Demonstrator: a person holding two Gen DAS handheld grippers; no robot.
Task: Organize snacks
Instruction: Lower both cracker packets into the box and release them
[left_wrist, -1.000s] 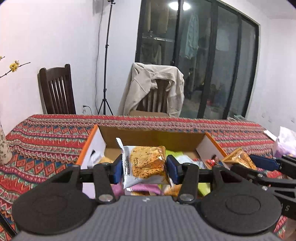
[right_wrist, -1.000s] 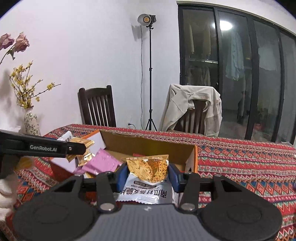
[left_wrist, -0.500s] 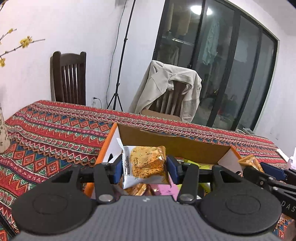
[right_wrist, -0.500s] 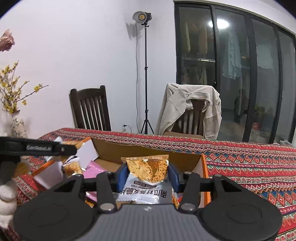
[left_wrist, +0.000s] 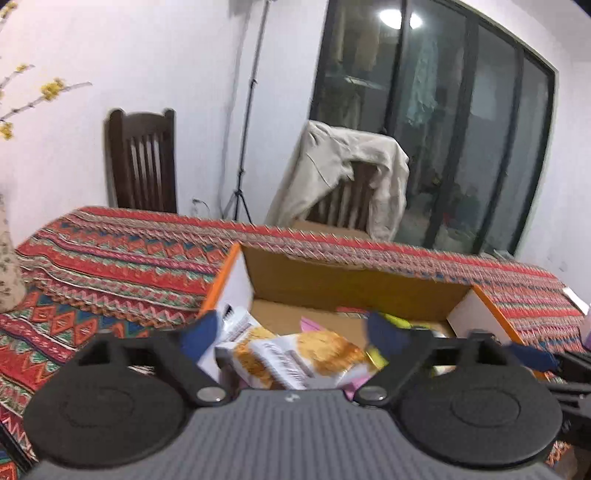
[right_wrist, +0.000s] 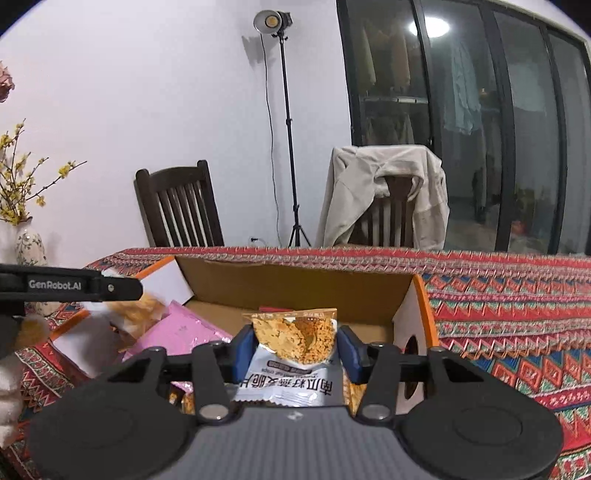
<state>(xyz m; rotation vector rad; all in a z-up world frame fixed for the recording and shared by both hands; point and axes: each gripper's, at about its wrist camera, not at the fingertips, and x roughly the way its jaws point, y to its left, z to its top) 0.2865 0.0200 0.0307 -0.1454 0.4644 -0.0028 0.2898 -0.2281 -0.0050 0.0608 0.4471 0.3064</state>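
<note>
Landmark: cardboard box (left_wrist: 354, 284), open at the top, standing on the surface (left_wrist: 110, 258) under a red patterned cloth.
Left tongs (left_wrist: 295, 332): jaws opening, now spread wide above the near left part of the box; the blue pads (left_wrist: 199, 332) press on nothing.
Released cracker packet (left_wrist: 314, 356): lies tilted between the spread pads of the left tongs, clear of both, on top of the other snacks in the box. The view is motion-blurred, so whether it has settled cannot be told.
Right tongs (right_wrist: 294, 350): jaws opening, held over the near right part of the box; a packet is between the pads.
Held cracker packet (right_wrist: 293, 349): upright between the right tongs, clear window with golden crackers on top, white printed half below. Both sides of the packet touch the blue pads.
Box contents: a pink packet (right_wrist: 177, 328) toward the left wall of the box; a yellow-green packet (left_wrist: 399, 323) near the right wall; further cracker packets beneath.
Box walls: orange-edged white flaps on the left and right ends; plain brown wall on the far side.
Beyond the box: a dark wooden chair (right_wrist: 177, 206), a chair draped with a beige jacket (right_wrist: 384, 192), and a light stand (right_wrist: 284, 129) against the wall.
Left of the box: a patterned vase (right_wrist: 29, 247) with yellow flowers.
</note>
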